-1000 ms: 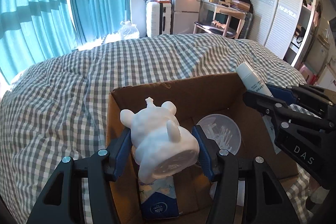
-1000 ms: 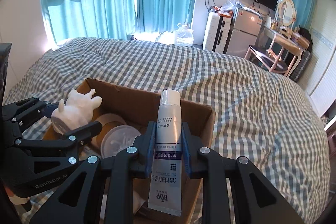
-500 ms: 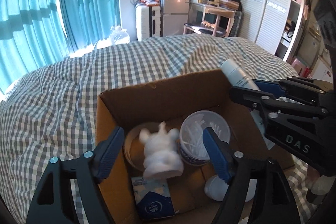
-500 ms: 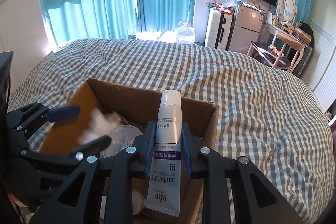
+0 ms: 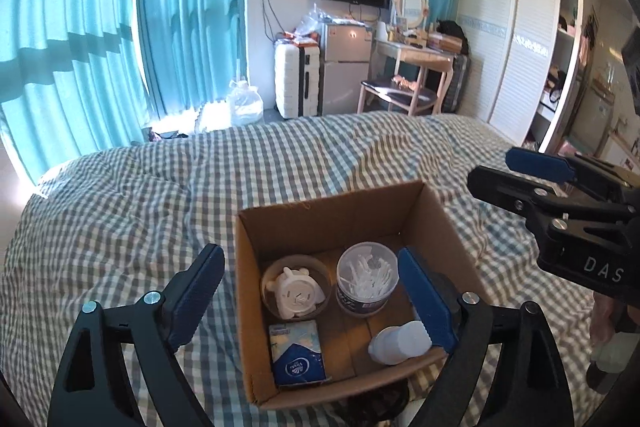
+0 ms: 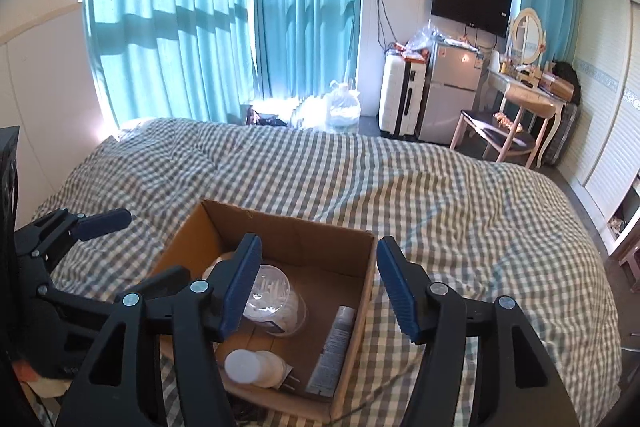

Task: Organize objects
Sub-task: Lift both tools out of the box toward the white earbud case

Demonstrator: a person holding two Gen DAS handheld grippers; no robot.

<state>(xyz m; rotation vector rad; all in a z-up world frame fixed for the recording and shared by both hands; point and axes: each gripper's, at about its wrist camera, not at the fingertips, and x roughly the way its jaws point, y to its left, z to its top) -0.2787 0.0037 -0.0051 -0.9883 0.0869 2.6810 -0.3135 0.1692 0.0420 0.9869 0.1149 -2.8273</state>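
**Both grippers free above the box**

A cardboard box [image 5: 362,215] sits on the checked bed [image 5: 160,187].

The left gripper [image 5: 316,291] hangs over the box with its jaws opening and nothing between the pads; its fingers [image 5: 426,303] straddle the box's near-left corner. Below it, inside the box, a white figurine [image 5: 294,293] lies in a round tub at about 11 o'clock of the floor. A clear cotton-swab jar [image 5: 367,283] stands just beside it, toward 1 o'clock. A blue tissue pack [image 5: 298,355] lies at 7 o'clock and a white bottle [image 5: 398,343] at 5 o'clock.

The right gripper [image 6: 318,283] is also released, jaws opening, empty. Beneath it and slightly toward 6 o'clock, a tube [image 6: 334,347] lies along the box's right wall, apart from the pads. The jar [image 6: 276,299] shows just past the left finger [image 6: 240,283].
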